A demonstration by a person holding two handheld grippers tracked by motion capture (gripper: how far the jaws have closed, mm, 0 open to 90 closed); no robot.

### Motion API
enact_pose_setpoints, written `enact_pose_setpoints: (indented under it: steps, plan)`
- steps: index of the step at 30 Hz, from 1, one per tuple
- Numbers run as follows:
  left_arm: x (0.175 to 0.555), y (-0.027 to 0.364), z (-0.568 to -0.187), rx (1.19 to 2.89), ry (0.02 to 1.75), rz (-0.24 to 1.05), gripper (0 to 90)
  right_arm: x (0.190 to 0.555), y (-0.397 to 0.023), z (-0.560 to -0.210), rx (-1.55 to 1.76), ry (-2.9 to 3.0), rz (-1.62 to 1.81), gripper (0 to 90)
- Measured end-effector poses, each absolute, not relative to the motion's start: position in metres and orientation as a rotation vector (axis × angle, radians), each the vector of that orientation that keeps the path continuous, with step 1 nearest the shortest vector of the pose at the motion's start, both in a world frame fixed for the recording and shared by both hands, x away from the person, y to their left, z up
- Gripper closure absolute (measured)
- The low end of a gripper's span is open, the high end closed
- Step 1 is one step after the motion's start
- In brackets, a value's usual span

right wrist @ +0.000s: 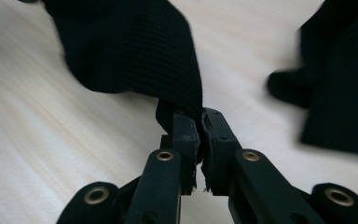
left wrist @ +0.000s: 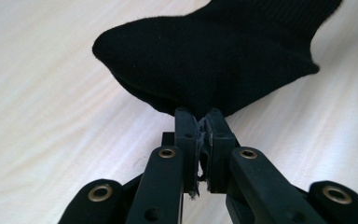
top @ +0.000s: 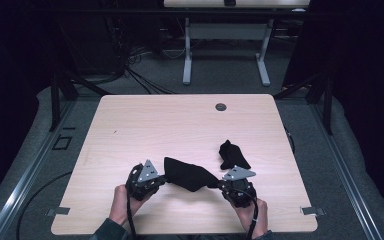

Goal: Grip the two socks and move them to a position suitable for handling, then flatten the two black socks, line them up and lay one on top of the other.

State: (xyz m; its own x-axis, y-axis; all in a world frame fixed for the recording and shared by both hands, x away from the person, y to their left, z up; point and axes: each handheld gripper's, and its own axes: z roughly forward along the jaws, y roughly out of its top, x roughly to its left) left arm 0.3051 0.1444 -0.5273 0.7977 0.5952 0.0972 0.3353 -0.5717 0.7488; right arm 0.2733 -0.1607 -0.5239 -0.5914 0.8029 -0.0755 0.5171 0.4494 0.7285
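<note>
Counting two black socks: I have one sock (top: pixel 187 173) pinched by left gripper (left wrist: pixel 199 122) and right gripper (right wrist: pixel 200 120), both clamped tight. The second sock (top: pixel 231 154) lies near on the table (top: pixel 145 125), blurred in the right gripper view.

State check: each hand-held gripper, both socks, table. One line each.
left hand-held gripper: shut, pinching one end of the held sock.
right hand-held gripper: shut, pinching the other end of it.
held sock: black, stretched between the two grippers, sagging at the middle over the table.
second sock: black, crumpled on the table, untouched.
table: light wood, with a cable hole near the far edge.
</note>
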Motion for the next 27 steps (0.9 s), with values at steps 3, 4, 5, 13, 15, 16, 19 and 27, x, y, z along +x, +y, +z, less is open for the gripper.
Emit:
enact_pose_setpoints:
  steps: [3, 4, 5, 13, 15, 16, 19, 27]
  plan:
    - [0.297, 0.145, -0.508, 2.261, 0.642, 0.44, 86.4, 0.258, -0.154, -0.512, 0.964, 2.206, 0.854, 84.6]
    - [0.294, 0.145, -0.505, 2.278, 0.633, 0.426, 86.4, 0.258, -0.154, -0.512, 0.964, 2.206, 0.854, 84.6]
    - [0.291, 0.143, -0.505, 2.303, 0.631, 0.399, 86.2, 0.253, -0.151, -0.512, 0.917, 2.192, 0.829, 84.2]
    - [0.272, 0.157, -0.541, 2.395, 0.697, 0.126, 51.8, 0.242, -0.162, -0.546, 0.921, 2.596, 0.924, 57.2]
    - [0.275, 0.169, -0.541, 2.333, 0.746, 0.137, 44.8, 0.247, -0.176, -0.544, 1.018, 2.595, 1.012, 55.6]
    - [0.278, 0.175, -0.54, 2.31, 0.77, 0.148, 44.1, 0.251, -0.182, -0.542, 1.064, 2.567, 1.044, 55.9]
    - [0.285, 0.184, -0.536, 2.255, 0.838, 0.182, 38.6, 0.269, -0.192, -0.538, 1.22, 2.538, 1.087, 55.8]
    - [0.29, 0.185, -0.551, 2.256, 0.937, 0.173, 36.4, 0.294, -0.171, -0.563, 1.45, 2.615, 1.04, 54.0]
